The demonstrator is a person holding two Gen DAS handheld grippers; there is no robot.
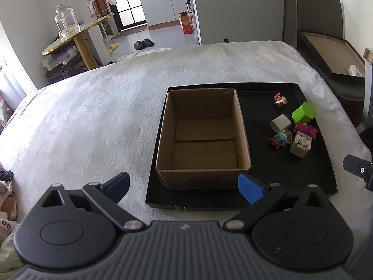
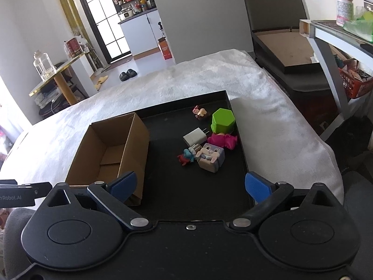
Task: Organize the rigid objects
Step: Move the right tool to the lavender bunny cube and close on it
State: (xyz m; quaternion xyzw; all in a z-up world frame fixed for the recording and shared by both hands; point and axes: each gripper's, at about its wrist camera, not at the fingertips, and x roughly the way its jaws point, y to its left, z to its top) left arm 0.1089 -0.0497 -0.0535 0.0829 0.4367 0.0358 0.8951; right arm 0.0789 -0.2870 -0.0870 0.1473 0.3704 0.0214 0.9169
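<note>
A black tray [image 1: 326, 175] [image 2: 237, 144] lies on a white blanket. An empty cardboard box [image 1: 202, 137] [image 2: 112, 149] fills its left half. On the right half lie a green hexagonal cup [image 1: 304, 113] [image 2: 222, 120], a white charger plug [image 1: 279, 122] [image 2: 194, 136], a pink toy [image 1: 306, 129] [image 2: 223, 140], a rabbit-faced cube [image 1: 300, 143] [image 2: 211, 156], a small blue and red figure [image 1: 278, 140] [image 2: 186, 157] and a small pink figure [image 1: 281, 100] [image 2: 200, 112]. My left gripper [image 1: 184, 186] stands open before the box's near wall. My right gripper [image 2: 190, 185] stands open over the tray's near part, short of the toys.
The blanket [image 1: 81, 128] covers a bed all around the tray. A dark open case [image 2: 284, 49] stands beyond the bed's far right corner, and a grey desk leg [image 2: 331, 70] rises to the right. A gold-edged side table [image 1: 74, 35] with a glass jar stands far left.
</note>
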